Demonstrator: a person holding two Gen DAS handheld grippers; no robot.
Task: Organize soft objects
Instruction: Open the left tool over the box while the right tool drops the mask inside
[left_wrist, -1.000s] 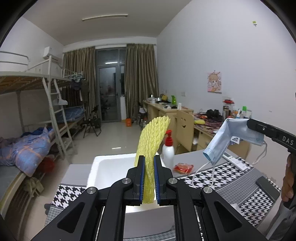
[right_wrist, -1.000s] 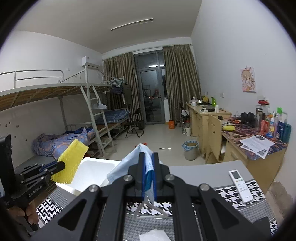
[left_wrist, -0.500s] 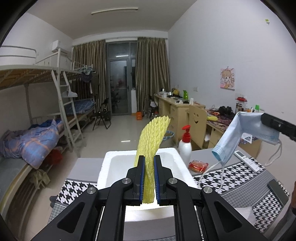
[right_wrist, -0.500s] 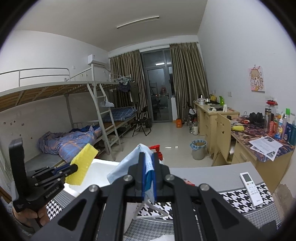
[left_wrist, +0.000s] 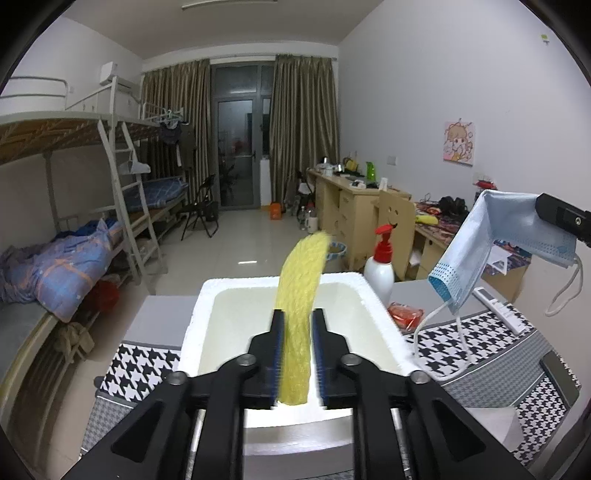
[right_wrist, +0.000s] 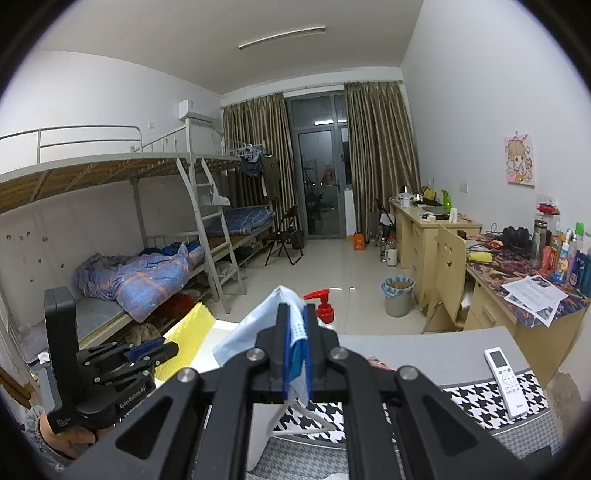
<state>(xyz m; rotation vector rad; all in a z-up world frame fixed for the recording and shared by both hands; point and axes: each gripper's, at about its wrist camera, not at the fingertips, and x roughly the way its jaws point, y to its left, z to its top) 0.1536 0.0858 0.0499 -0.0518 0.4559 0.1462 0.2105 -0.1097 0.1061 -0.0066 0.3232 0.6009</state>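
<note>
Right now the left claw (left_wrist: 298, 352) is opening over the white foam box (left_wrist: 192, 328) on the tabletop (left_wrist: 480, 339), letting go of the yellow foam net (left_wrist: 299, 295); the net is between the pads, which no longer squeeze it. Its long axis runs up and away from the claw, tip leaning right, above the box. Next, I judge, the net must drop clear into the box. The right claw (right_wrist: 296, 349) is clamped narrow on the blue face mask (right_wrist: 258, 325), hanging beside the box
</note>
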